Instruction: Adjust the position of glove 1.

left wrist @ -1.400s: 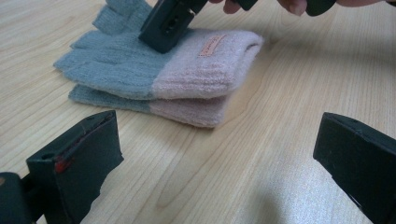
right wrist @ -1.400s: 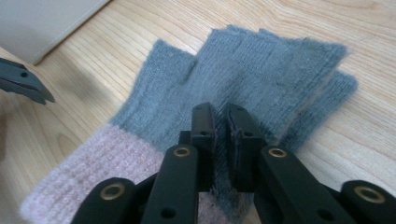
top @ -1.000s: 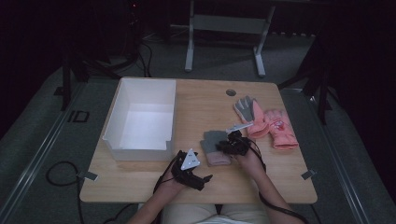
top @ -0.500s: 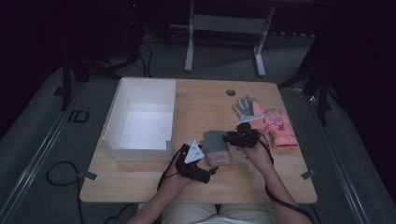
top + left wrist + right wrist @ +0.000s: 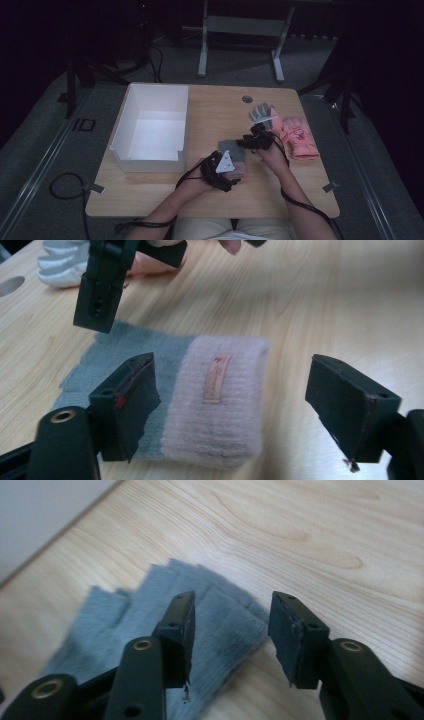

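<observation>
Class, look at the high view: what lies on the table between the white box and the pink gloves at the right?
In the high view, between the white box and the pink gloves lie the folded grey-and-pink glove and both grippers, left and right.

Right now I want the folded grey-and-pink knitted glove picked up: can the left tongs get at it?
Probably yes: the left tongs hang open just over the folded grey-and-pink knitted glove, nothing between them.

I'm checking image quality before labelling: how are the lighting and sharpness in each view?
High view: dim, surroundings nearly black, table evenly lit. Left gripper view: bright, grey-and-pink glove fairly sharp, its near edge and the jaws soft. Right gripper view: glove's grey end blurred, wood grain farther off clearer.
</observation>
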